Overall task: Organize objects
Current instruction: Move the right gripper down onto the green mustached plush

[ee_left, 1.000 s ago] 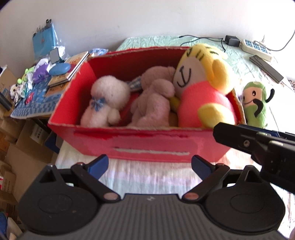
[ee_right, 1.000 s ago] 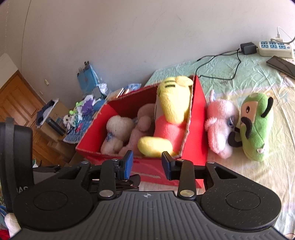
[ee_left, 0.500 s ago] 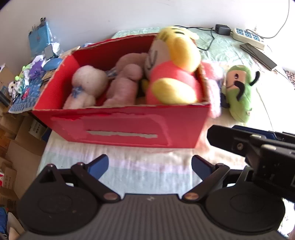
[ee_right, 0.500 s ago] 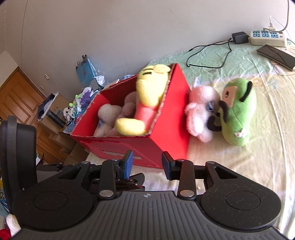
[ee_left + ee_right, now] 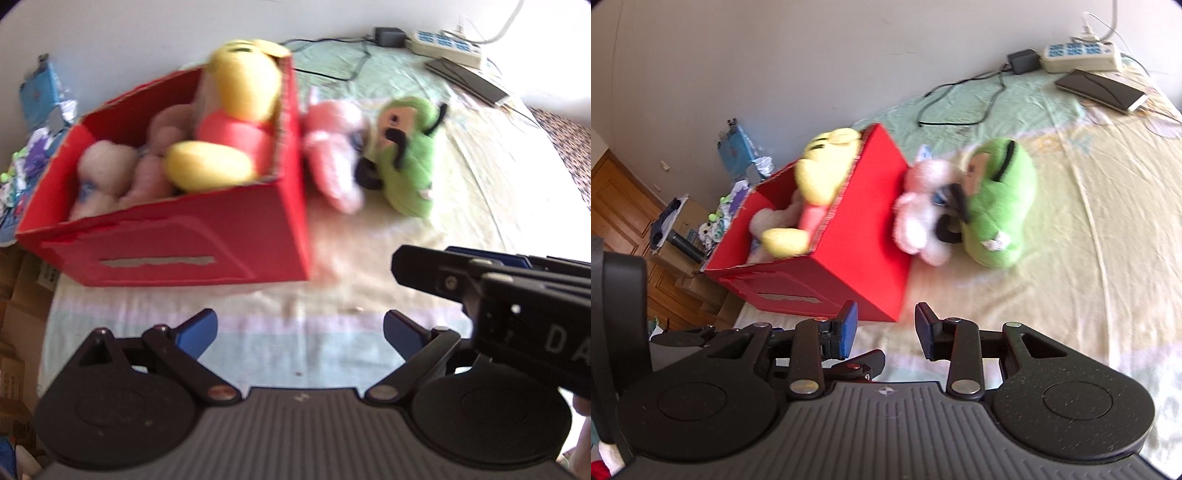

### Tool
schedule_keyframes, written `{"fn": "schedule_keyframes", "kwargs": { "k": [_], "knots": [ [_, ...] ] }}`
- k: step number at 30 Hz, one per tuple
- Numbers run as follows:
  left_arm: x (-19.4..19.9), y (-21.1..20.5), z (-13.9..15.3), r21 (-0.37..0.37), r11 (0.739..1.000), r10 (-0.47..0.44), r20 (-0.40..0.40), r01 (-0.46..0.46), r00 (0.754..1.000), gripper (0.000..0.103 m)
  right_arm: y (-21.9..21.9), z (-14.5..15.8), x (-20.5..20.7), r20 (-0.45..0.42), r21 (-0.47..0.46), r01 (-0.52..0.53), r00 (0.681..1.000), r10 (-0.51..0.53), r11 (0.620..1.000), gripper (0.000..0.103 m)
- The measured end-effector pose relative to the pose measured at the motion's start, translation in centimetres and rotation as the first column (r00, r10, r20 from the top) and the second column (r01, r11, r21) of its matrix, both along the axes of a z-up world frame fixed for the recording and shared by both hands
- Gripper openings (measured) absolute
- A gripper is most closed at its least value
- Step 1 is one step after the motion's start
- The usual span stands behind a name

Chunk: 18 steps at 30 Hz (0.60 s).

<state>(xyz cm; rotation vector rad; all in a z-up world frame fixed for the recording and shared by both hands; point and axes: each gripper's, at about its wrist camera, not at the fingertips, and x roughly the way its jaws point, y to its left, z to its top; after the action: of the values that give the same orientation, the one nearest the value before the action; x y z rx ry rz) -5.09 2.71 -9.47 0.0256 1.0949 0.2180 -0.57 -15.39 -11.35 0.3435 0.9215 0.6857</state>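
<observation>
A red box (image 5: 177, 240) (image 5: 864, 236) stands on the bed and holds a yellow and pink plush (image 5: 229, 125) (image 5: 820, 173), a white plush (image 5: 103, 170) and a brownish plush (image 5: 155, 170). A pink plush (image 5: 332, 147) (image 5: 923, 206) and a green plush (image 5: 406, 155) (image 5: 1001, 206) lie on the bed just right of the box. My left gripper (image 5: 299, 328) is open and empty, near the box front. My right gripper (image 5: 886, 328) is open and empty, its fingers narrowly apart; it also shows in the left wrist view (image 5: 480, 280).
A power strip (image 5: 1078, 55), a charger with a black cable (image 5: 979, 96) and a dark flat device (image 5: 1100, 90) lie at the far end of the bed. Cardboard boxes and small clutter (image 5: 701, 229) stand beyond the bed's left edge, by a wooden door.
Both views have swung to the right and drawn back from the box. The pink and green plushes now show beside the box. Both grippers stay open and empty.
</observation>
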Motion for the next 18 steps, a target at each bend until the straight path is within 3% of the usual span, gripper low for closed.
{"fn": "schedule_keyframes", "kwargs": {
  "k": [6, 11, 18],
  "knots": [
    [0.1, -3.0, -1.3, -0.027, 0.992, -0.12, -0.008, 0.12, 0.993, 0.096, -2.3, -1.7, 0.7, -0.048, -0.006, 0.061, 0.997, -0.061, 0.998, 0.037],
    [0.9, -5.1, -2.2, -0.073, 0.969, -0.234, 0.016, 0.235, 0.972, 0.095, -4.2, -2.9, 1.7, -0.096, 0.002, 0.131, 0.987, -0.13, 0.991, 0.037],
    [2.9, -6.8, -2.7, -0.038, 0.938, -0.34, 0.084, 0.344, 0.937, 0.095, -6.9, -3.2, 3.5, -0.127, 0.012, 0.221, 0.968, -0.217, 0.975, 0.038]
  ]
}}
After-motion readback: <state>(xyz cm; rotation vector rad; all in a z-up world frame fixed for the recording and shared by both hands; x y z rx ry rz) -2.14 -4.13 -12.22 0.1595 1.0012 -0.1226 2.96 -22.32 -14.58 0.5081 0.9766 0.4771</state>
